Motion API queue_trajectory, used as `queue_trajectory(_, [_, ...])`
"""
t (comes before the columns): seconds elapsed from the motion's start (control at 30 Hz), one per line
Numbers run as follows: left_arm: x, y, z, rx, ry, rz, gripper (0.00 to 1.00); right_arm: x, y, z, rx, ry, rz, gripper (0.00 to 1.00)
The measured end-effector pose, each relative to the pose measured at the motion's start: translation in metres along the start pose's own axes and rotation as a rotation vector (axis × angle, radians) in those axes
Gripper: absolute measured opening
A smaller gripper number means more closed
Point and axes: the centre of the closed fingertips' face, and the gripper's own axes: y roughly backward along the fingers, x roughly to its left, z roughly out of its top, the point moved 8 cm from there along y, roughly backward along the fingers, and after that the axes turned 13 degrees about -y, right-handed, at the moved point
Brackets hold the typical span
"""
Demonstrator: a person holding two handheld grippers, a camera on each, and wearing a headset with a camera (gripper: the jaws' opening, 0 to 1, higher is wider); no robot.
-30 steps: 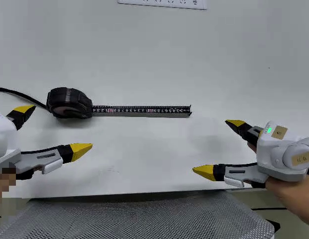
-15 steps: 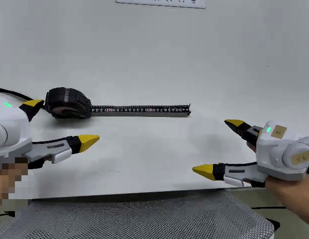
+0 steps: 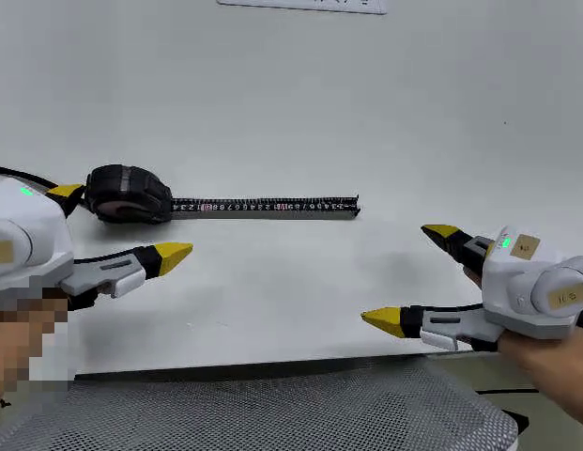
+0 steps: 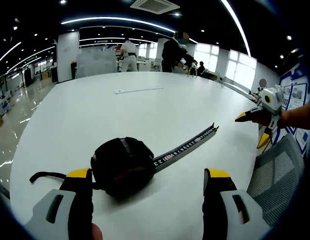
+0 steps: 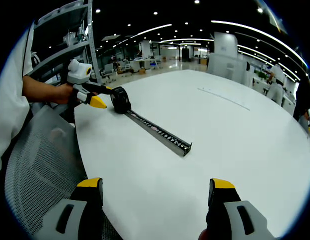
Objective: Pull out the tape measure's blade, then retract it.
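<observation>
Head view: tape measure case (image 3: 130, 194) lies on the table (image 3: 291, 113) at nine o'clock, its blade (image 3: 265, 206) extended toward three. Left gripper (image 3: 120, 223), beside the case, and right gripper (image 3: 410, 275), well apart from it, both have jaws wide open and empty. Judged: rigid case, grip across its flanks; springy blade, take by the end hook (image 3: 355, 208).

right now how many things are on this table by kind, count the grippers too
tape measure: 1, blade pulled out
grippers: 2, left gripper and right gripper, both open and holding nothing
white strip: 1, at the far side
total: 4
</observation>
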Motion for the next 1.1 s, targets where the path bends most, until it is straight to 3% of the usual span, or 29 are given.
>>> queue_trajectory(0.47, [-0.001,-0.007,0.001,0.024,0.042,0.076,0.84,-0.016,-0.011,0.012,0.025,0.064,0.018,0.68])
queue_trajectory(0.53, [0.000,-0.008,0.002,0.014,0.078,0.101,0.81,-0.019,-0.012,0.014,0.034,0.080,0.025,0.65])
queue_trajectory(0.77, [0.000,-0.013,0.003,0.019,0.103,0.138,0.80,-0.028,-0.018,0.020,0.065,0.122,0.050,0.56])
queue_trajectory(1.1, [0.002,-0.018,0.003,0.026,0.131,0.186,0.78,-0.040,-0.027,0.029,0.107,0.182,0.065,0.50])
